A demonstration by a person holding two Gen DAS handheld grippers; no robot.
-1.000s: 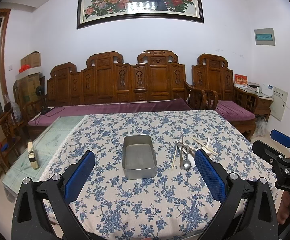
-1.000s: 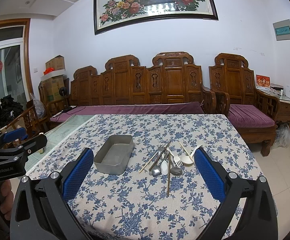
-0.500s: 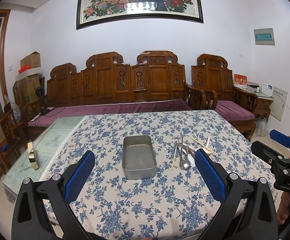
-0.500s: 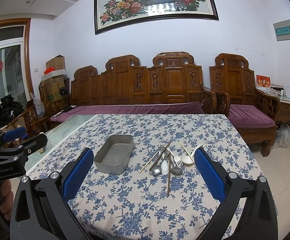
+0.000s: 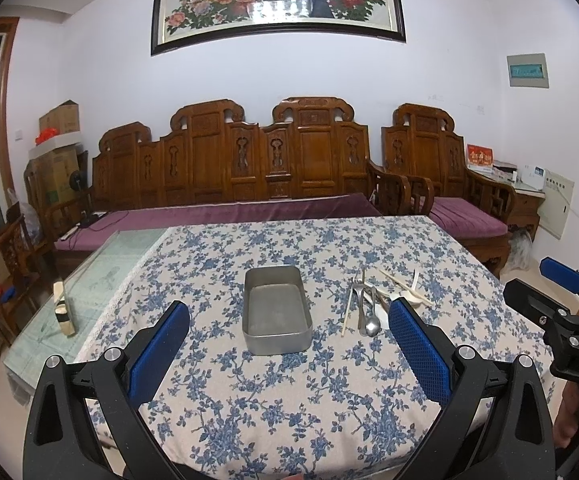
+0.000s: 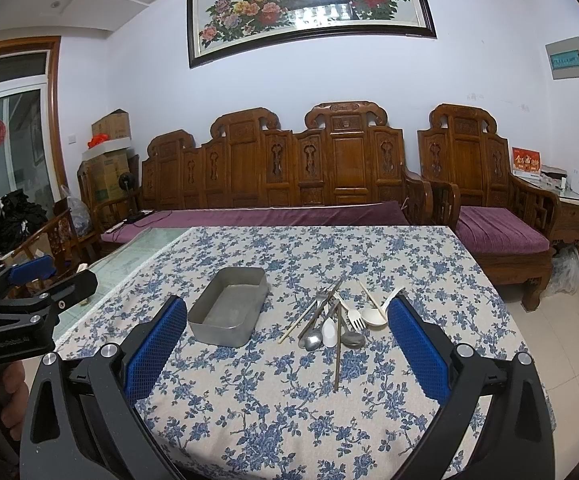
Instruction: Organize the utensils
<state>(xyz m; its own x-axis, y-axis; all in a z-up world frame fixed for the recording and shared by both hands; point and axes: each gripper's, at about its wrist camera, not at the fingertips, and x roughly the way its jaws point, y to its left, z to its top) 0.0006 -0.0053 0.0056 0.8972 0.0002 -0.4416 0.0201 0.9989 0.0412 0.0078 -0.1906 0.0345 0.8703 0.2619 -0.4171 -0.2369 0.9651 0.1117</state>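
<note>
So far nothing is sorted: the metal tray (image 6: 229, 307) sits empty, the utensil pile (image 6: 335, 318) lies just right of it, and left gripper (image 5: 289, 354) and right gripper (image 6: 287, 354) hang released on the near side.

Nothing has visibly changed: both grippers hover as before, jaws spread.

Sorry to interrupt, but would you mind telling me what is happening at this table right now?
A person holds a claw in each hand to sort utensils, and nothing is picked up yet. The left claw and right claw are both open and empty, held back over the near edge of the floral tablecloth. The metal tin sits empty. The utensil pile of spoons, forks and chopsticks lies loose on the cloth just right of the tin.
</note>
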